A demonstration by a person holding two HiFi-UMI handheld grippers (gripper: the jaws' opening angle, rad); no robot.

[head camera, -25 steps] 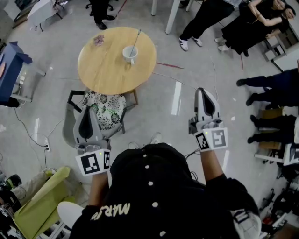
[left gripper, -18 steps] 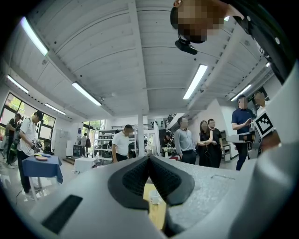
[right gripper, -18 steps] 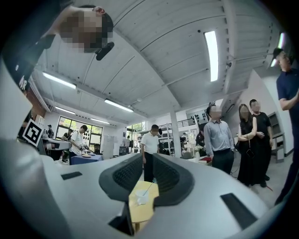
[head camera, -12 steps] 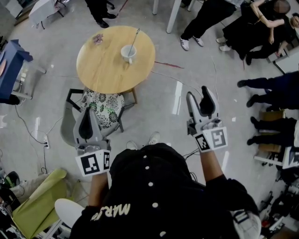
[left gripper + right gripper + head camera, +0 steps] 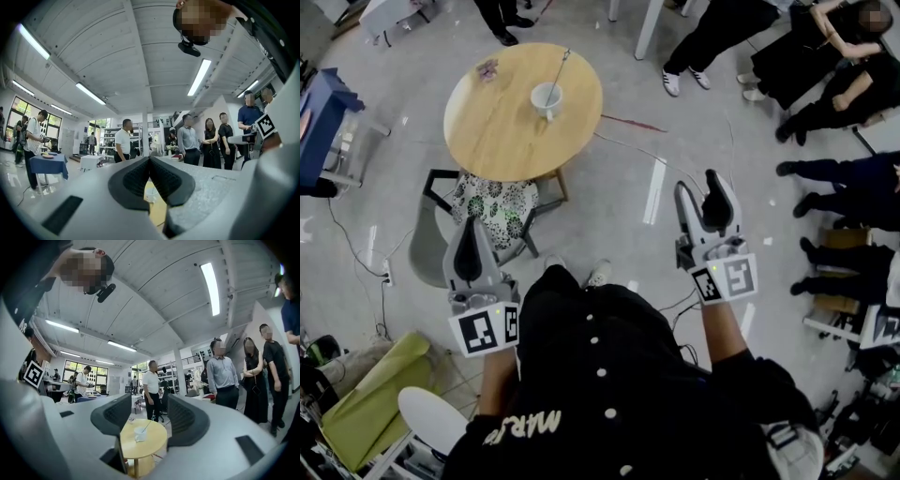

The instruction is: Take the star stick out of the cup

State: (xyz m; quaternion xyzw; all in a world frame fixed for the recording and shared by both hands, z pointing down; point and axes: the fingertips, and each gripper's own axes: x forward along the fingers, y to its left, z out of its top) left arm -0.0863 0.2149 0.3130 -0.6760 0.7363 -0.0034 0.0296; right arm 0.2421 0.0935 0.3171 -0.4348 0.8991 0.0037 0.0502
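A white cup (image 5: 547,97) stands on the round wooden table (image 5: 502,141), several steps ahead of me. The thin star stick (image 5: 559,66) leans out of the cup toward the far side. In the right gripper view, the cup (image 5: 139,433) and stick (image 5: 146,426) show small between the jaws, far off. My right gripper (image 5: 697,186) (image 5: 150,416) is open and holds nothing. My left gripper (image 5: 472,231) (image 5: 150,161) is shut and empty, held low over the chair. Both hang in the air near my body, well short of the table.
A chair with a floral cushion (image 5: 493,204) stands between me and the table. A small purple object (image 5: 488,67) lies on the table's far left. Several people (image 5: 825,66) stand at the right and back. A blue-covered table (image 5: 319,117) is at the left, a green chair (image 5: 370,412) behind.
The right gripper's jaws have gone from shut to wide apart. The table now sits slightly higher and further left in the head view. The left gripper stays shut.
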